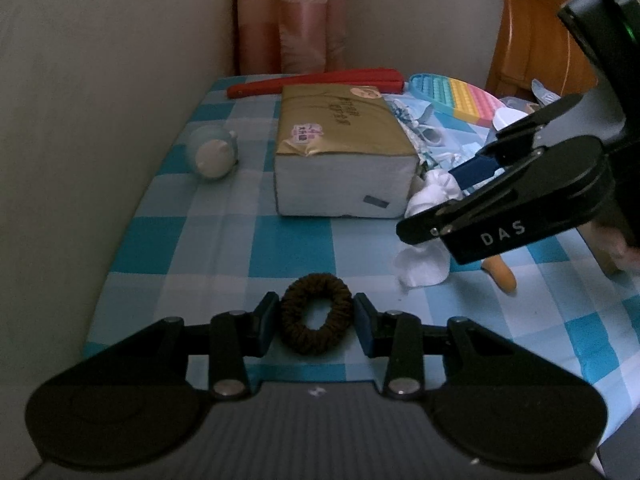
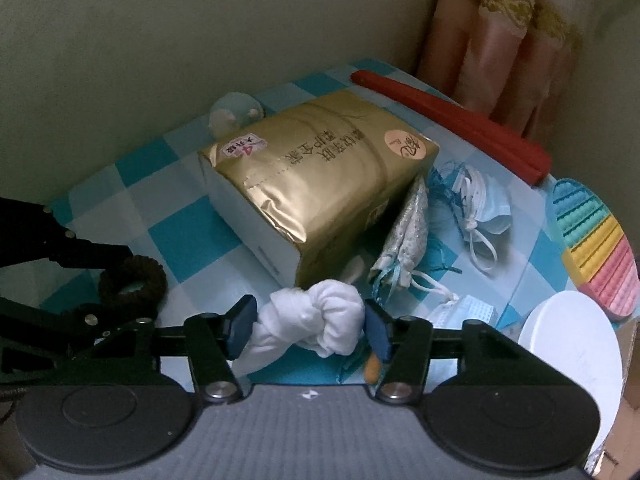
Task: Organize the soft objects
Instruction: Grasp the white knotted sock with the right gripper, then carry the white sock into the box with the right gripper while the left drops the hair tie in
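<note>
A brown scrunchie (image 1: 320, 342) lies on the blue checked tablecloth (image 1: 224, 248) near its front edge. My left gripper (image 1: 316, 320) is shut on it, one pad touching each side of the ring. To the right, a white knotted cloth (image 2: 320, 312) sits between the blue pads of my right gripper (image 2: 310, 326), which touch it on both sides; its loose tail (image 1: 420, 268) hangs to the table. In the right wrist view the left gripper (image 2: 120, 284) and scrunchie (image 2: 152, 284) show at the left edge.
A gold tissue pack (image 1: 340, 148) fills the table's middle, with a round pale toy (image 1: 212, 152) to its left by the wall. Behind lie a red folded fan (image 1: 320, 80) and rainbow bubble mat (image 1: 460, 96). Face masks (image 2: 484, 208), a pouch (image 2: 404, 236) and white lid (image 2: 572, 344) crowd the right.
</note>
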Action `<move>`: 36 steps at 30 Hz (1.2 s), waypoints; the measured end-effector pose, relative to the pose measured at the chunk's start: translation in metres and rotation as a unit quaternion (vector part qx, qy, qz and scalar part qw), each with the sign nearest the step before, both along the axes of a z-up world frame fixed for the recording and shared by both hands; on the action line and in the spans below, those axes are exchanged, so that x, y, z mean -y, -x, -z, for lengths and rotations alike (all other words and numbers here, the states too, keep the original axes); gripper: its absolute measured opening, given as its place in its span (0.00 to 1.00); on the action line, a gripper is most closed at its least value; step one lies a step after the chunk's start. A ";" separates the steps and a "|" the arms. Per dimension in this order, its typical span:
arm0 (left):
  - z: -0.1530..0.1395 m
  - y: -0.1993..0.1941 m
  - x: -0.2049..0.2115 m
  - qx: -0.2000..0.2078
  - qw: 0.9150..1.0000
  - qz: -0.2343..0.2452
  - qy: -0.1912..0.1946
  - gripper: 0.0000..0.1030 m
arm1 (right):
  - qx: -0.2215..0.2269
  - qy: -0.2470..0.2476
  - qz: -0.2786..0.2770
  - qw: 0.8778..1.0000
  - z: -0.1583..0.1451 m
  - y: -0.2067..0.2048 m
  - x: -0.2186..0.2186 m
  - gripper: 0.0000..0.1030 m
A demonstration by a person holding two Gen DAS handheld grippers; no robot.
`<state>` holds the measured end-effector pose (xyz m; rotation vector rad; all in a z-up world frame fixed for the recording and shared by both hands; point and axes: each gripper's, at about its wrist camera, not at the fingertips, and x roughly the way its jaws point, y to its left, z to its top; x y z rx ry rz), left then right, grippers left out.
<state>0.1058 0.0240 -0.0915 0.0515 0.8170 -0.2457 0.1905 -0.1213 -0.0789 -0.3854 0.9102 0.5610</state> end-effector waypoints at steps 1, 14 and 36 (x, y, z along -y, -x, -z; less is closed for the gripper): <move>0.000 0.000 0.000 0.000 1.000 0.000 0.000 0.38 | 0.002 0.003 0.000 1.000 0.000 0.000 -0.001 0.58; -0.008 0.003 -0.003 0.005 1.000 0.007 -0.002 0.38 | -0.010 -0.025 0.007 1.000 -0.015 0.013 0.006 0.57; -0.048 0.032 0.034 -0.007 0.994 0.109 0.007 0.38 | -0.012 -0.060 0.042 0.997 -0.046 0.113 0.061 0.57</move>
